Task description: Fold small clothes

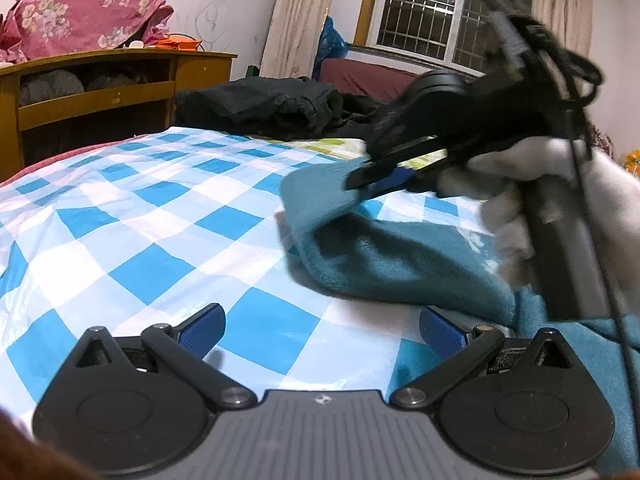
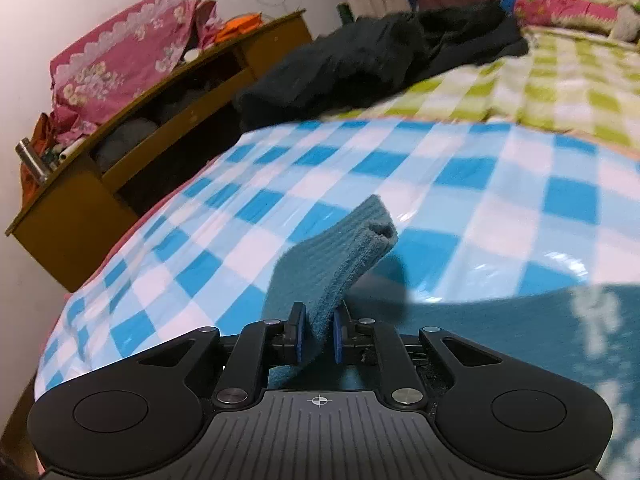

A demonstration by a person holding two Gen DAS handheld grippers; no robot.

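Note:
A teal fleece garment [image 1: 404,260] lies on the blue-and-white checked cover [image 1: 160,216] at the right of the left wrist view. Its ribbed sleeve cuff [image 1: 316,196] is lifted off the cover. My right gripper [image 1: 372,178], held by a white-gloved hand [image 1: 560,176], is shut on that sleeve. In the right wrist view the sleeve [image 2: 340,252] rises from between the pads of the right gripper [image 2: 319,332], and the garment's body [image 2: 520,332] spreads to the right. My left gripper [image 1: 322,332] hovers open over the cover, just left of the garment, holding nothing.
A heap of black clothes [image 1: 272,108] lies at the far edge of the cover, beside a green checked sheet [image 2: 540,92]. A wooden shelf unit [image 1: 100,96] with a pink floral cloth [image 1: 84,16] on top stands at the left wall. A barred window [image 1: 432,12] is behind.

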